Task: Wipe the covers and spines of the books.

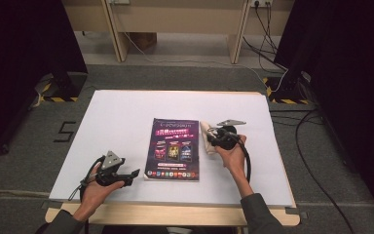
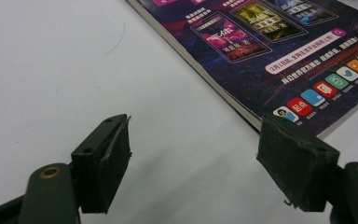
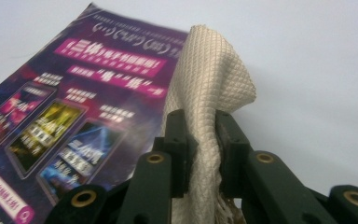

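Note:
A purple magazine (image 1: pixel 173 148) lies flat at the middle of the white table sheet (image 1: pixel 126 112). Just right of its upper right corner, my right gripper (image 1: pixel 213 136) is shut on a beige waffle-weave cloth (image 1: pixel 207 137). In the right gripper view the cloth (image 3: pixel 209 93) stands up between the two black jaws, pinched tight, with the magazine (image 3: pixel 74 107) beyond it to the left. My left gripper (image 1: pixel 130 176) rests low at the front left, open, nothing between its pads. In the left gripper view the magazine's lower corner (image 2: pixel 303 79) lies just past the right jaw.
The table's wooden front edge (image 1: pixel 175 214) runs along the bottom. Cables (image 1: pixel 316 161) trail over the grey floor to the right. A wooden bench frame (image 1: pixel 175 29) stands behind the table, with dark curtains on both sides.

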Tool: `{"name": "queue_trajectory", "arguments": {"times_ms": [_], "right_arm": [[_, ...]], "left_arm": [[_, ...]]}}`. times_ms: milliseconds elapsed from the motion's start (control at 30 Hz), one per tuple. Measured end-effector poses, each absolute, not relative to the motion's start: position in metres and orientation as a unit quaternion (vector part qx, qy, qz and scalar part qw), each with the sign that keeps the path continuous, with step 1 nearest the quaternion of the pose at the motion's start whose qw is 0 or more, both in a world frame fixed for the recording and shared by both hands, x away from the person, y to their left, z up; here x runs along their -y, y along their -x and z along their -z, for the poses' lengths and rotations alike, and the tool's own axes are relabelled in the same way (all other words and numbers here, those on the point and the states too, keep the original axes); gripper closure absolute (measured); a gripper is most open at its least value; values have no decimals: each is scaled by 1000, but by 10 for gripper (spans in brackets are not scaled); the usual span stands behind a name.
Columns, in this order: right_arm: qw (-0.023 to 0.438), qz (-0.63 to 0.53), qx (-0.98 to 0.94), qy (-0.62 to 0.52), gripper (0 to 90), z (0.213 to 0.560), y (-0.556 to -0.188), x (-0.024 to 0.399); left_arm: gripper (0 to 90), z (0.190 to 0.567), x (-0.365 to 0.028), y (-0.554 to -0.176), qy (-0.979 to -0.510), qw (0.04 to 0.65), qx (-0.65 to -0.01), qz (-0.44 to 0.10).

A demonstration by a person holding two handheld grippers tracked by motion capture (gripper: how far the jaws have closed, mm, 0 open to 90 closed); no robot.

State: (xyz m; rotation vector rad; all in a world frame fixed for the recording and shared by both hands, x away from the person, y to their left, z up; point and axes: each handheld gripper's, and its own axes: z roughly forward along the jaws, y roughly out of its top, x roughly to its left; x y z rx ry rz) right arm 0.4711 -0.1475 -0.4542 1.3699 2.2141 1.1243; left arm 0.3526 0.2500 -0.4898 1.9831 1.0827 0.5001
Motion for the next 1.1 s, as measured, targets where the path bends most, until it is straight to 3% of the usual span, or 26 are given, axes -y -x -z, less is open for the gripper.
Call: {"name": "queue_trajectory", "arguments": {"times_ms": [567, 833, 1000, 1100], "right_arm": [[181, -360, -723, -562, 766, 467, -493, 220], [179, -349, -721, -571, 756, 473, -494, 228], [177, -333, -726, -575, 715, 479, -496, 229], [183, -329, -720, -582, 584, 480, -496, 230]], "left_arm": [[246, 489, -252, -353, -783, 404, -429, -199], [246, 489, -252, -353, -782, 405, -429, -199], [246, 489, -252, -353, -782, 405, -430, -199], [246, 489, -252, -353, -782, 405, -430, -199]]}}
